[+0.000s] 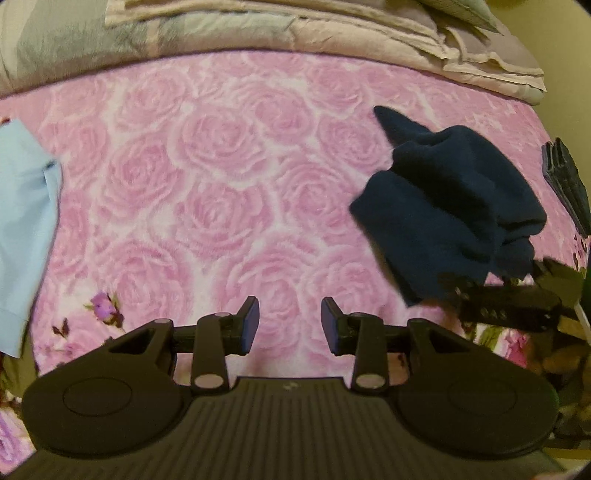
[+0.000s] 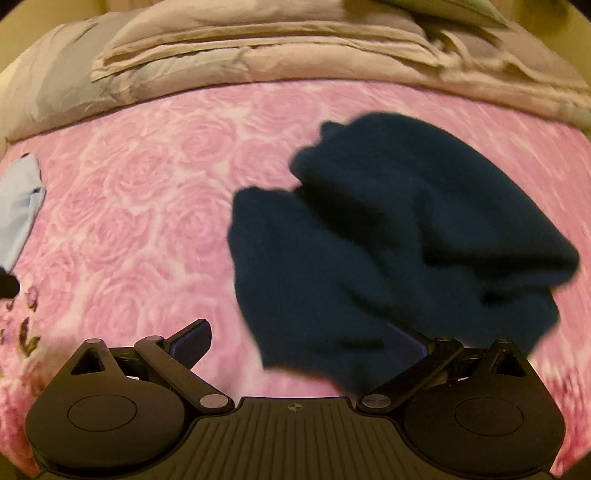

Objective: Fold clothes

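Observation:
A crumpled navy garment [image 1: 450, 210] lies on the pink rose bedspread [image 1: 221, 184], to the right in the left wrist view. My left gripper [image 1: 290, 325] hovers over bare bedspread to the left of it, jaws partly apart with nothing between them. In the right wrist view the navy garment [image 2: 388, 240] fills the middle and right. My right gripper [image 2: 299, 347] is spread wide, and the garment's near edge lies between its fingers against the right finger [image 2: 406, 343]. The pads do not press on it. A light blue garment [image 1: 26, 229] [image 2: 18, 206] lies at the left edge.
Folded beige and grey quilts [image 1: 258, 33] [image 2: 258, 48] are piled along the far side of the bed. A dark flat object [image 1: 565, 184] sits at the far right edge. The black frame of the other gripper [image 1: 509, 306] shows beside the navy garment.

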`<state>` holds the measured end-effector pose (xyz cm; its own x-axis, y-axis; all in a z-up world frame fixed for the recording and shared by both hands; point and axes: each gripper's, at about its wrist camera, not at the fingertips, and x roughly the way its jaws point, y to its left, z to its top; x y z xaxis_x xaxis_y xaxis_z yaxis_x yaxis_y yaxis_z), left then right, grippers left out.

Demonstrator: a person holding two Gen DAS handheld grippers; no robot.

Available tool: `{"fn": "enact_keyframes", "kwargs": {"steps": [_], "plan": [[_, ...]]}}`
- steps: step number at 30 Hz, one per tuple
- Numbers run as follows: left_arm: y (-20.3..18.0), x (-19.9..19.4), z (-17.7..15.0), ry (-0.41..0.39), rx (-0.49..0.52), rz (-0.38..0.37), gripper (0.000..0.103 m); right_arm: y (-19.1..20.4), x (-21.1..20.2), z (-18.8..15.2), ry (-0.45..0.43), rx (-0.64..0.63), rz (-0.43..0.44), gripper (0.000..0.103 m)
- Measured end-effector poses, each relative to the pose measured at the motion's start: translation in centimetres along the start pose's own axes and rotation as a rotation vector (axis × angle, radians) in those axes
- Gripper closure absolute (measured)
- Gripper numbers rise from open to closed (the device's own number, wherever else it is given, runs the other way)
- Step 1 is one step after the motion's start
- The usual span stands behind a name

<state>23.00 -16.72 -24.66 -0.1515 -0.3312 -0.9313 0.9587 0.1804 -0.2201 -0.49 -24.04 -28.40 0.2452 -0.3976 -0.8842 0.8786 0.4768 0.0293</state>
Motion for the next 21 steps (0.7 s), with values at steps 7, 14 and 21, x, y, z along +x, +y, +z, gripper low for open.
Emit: {"fn": "enact_keyframes", "kwargs": {"steps": [7, 14, 21], "plan": [[0.9, 3.7, -0.3, 0.023, -0.049, -0.045, 0.071, 3.0, 5.8, 0.2, -0.058, -0.194, -0.067, 0.001], [-0.5, 6.2, -0.6, 0.039, -0.041, -0.038, 0.072, 2.6, 7.9, -3.0, -0.100, -0.378, -0.093, 0.063], [-4.1, 6.9, -1.0, 0.038, -0.032, -0.048, 0.073, -4.3, 0.3, -4.3, -0.244, -0.116, 0.036, 0.090]]}}
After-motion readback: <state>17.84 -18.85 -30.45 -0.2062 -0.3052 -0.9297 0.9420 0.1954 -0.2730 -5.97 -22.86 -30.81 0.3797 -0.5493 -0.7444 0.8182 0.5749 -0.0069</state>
